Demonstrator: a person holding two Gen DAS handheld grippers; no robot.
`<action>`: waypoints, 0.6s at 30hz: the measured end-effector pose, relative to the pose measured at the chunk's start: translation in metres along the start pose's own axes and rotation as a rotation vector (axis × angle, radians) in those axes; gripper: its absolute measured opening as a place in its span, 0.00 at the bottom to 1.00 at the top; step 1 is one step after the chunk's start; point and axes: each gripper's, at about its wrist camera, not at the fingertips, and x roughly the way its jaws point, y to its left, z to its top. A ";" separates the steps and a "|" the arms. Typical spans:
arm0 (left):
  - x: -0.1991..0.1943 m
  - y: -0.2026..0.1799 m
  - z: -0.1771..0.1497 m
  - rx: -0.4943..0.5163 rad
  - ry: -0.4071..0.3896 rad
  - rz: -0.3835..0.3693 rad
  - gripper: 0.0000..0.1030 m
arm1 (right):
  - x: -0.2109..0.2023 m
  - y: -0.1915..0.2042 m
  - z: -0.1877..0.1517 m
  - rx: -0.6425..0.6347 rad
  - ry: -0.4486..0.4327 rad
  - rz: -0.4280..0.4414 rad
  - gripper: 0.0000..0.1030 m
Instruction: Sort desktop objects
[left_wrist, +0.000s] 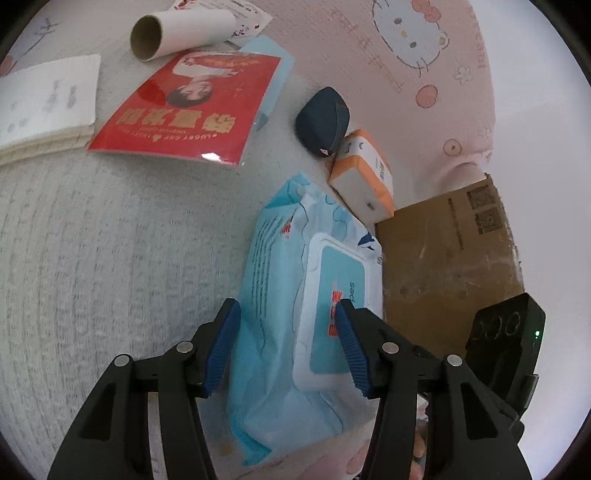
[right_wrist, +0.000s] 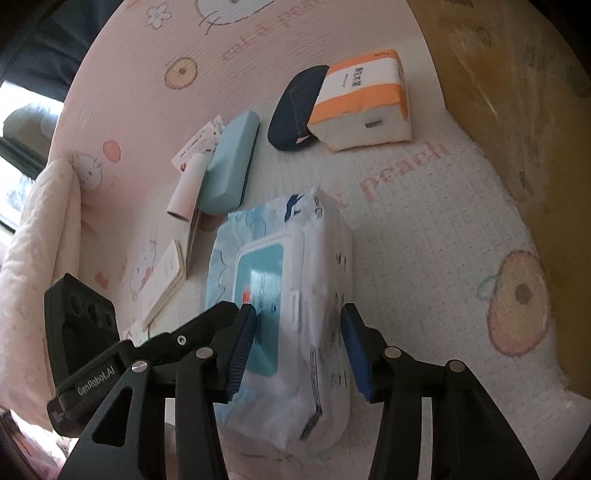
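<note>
Pale blue wet wipes pack (left_wrist: 295, 295) with a white flip lid, lying on the cloth between both sets of blue pads. Behind it, an orange-and-white tissue pack (left_wrist: 364, 181) leaning against a dark navy pouch (left_wrist: 323, 122). Further off: a red booklet (left_wrist: 184, 107), cardboard tube (left_wrist: 177, 31), light blue case (right_wrist: 229, 166), white notepad (left_wrist: 44, 103).

I'm in a home: a pink cartoon-cat blanket (right_wrist: 122, 92) covers the surface, with a cardboard box (left_wrist: 450, 266) to the right.
</note>
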 end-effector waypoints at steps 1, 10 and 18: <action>0.002 -0.001 0.000 0.005 0.001 0.003 0.56 | 0.002 -0.002 0.001 0.016 0.001 0.009 0.46; 0.002 -0.003 0.000 -0.013 0.013 -0.002 0.48 | 0.006 -0.006 0.001 0.073 -0.008 0.037 0.45; -0.006 -0.010 -0.005 -0.017 0.006 0.020 0.43 | 0.003 0.013 0.005 -0.025 0.000 -0.006 0.39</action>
